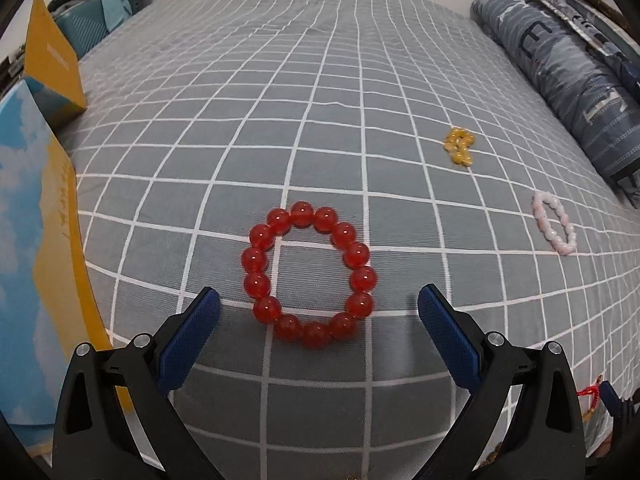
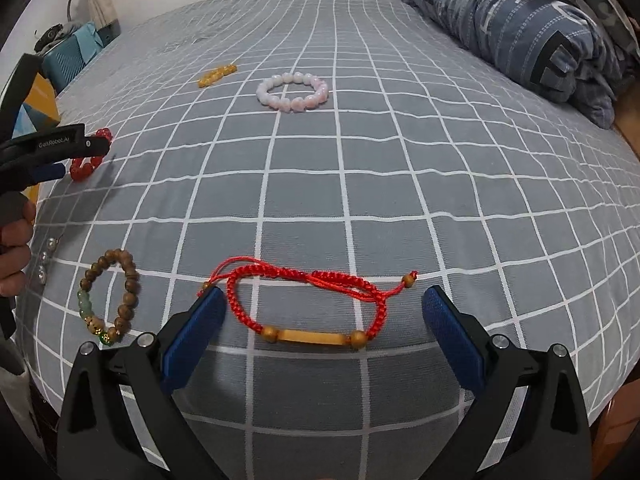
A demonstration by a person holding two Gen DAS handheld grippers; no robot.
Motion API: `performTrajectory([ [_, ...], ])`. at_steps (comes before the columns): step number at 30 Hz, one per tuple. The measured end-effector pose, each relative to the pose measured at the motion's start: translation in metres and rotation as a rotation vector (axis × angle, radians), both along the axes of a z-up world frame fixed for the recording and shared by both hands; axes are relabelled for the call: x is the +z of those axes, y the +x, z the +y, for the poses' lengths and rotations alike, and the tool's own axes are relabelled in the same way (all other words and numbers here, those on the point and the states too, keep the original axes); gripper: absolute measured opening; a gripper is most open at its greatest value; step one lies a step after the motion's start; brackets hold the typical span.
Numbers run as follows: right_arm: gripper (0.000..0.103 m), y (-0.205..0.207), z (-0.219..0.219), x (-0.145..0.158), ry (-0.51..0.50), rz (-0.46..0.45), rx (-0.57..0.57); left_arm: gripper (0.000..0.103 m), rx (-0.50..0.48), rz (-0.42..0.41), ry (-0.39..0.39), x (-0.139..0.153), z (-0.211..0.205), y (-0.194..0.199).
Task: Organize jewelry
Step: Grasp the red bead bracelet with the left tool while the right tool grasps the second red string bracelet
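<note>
Glossy red bead bracelet (image 1: 309,275) between spread tongs (image 1: 319,305)

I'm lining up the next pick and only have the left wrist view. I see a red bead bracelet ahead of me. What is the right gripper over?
Observer: The right gripper is open, facing a red cord bracelet lying between its fingers.
Operator: Any jewelry I can't see from here?
Observer: Yes, a brown wooden bead bracelet with a few green beads lies flat to the left of the cord one.
Operator: Anything else near that one?
Observer: A short row of small silvery beads sits at the bed edge beside it, near the hand holding your left gripper.
</note>
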State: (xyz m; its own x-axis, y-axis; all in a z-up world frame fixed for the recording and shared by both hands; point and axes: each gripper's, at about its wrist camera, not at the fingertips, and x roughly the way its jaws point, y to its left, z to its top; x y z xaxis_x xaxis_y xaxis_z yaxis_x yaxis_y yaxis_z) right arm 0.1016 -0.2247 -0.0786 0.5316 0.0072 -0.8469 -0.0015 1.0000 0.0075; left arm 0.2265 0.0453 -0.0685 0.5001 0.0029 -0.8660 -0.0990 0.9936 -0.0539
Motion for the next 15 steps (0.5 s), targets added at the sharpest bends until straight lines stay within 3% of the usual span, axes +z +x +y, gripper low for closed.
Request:
performTrajectory([
  [3,0.095,0.0015,0.0017,-0.0011,-0.007,0.004,0.004,0.096,-0.006,0.006,0.006,-0.0036,-0.0023,0.0007],
  [5,0.094,0.0005,0.0026,-0.0008,-0.016,0.006,0.010,0.089,0.002,0.026,0.012,-0.0070,-0.0008,0.0022],
  [8,0.086,0.0006,0.0061,-0.0020,-0.016,0.015,0.026,0.069,0.009,0.026,0.025,-0.0068,0.0013,0.0028],
  [11,0.073,0.0000,0.0078,-0.0011,-0.021,0.018,0.032,0.056,0.010,0.030,0.028,-0.0054,0.0005,0.0011],
  [15,0.059,-0.0005,0.0063,0.0002,-0.028,0.023,0.038,0.046,0.001,0.031,0.049,-0.0048,-0.0022,-0.0025],
])
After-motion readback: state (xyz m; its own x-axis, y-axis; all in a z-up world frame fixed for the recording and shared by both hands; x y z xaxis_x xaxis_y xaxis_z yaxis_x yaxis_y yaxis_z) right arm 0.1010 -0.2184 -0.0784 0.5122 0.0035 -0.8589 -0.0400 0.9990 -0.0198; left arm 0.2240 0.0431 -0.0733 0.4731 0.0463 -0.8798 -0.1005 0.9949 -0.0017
